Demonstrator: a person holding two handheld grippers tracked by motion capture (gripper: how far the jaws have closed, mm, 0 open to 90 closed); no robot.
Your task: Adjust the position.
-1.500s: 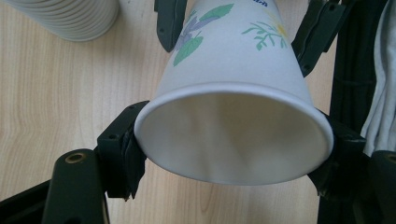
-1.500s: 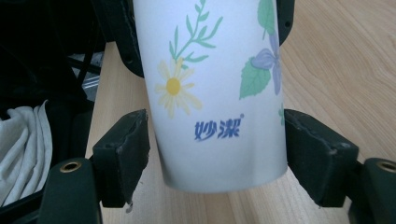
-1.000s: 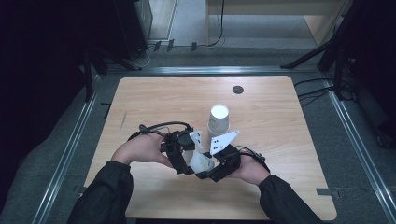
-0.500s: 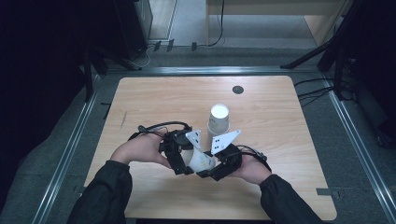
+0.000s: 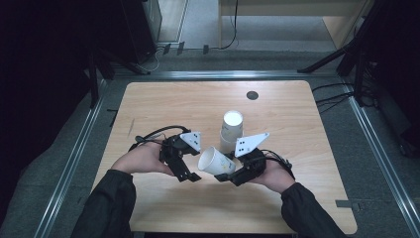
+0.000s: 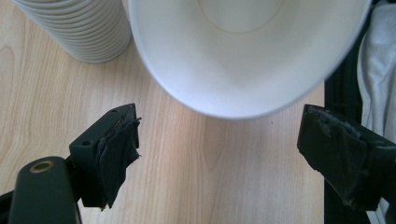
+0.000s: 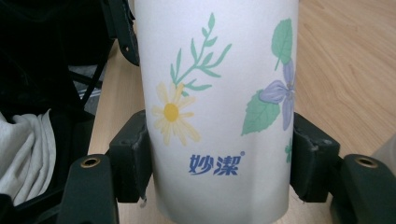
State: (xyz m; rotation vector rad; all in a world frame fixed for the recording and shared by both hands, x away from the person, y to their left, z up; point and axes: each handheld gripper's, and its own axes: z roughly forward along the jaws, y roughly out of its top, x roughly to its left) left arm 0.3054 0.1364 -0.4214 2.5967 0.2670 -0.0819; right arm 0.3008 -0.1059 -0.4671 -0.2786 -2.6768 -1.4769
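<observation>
Sideways, paper cup [image 5: 216, 161] between right tongs [image 5: 229, 173].

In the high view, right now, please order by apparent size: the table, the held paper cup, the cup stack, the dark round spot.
1. table
2. and 3. held paper cup and cup stack: too alike to rank, as one is tilted and the other seen from above
4. dark round spot

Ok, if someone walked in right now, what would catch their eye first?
Probably the white paper cup with printed flowers, lying sideways near the table's front, clamped in the right gripper with its mouth toward the left gripper. The left gripper's fingers have just been opening and now stand wide with nothing between them. Just behind stands an upright stack of white paper cups on the light wooden table.
</observation>
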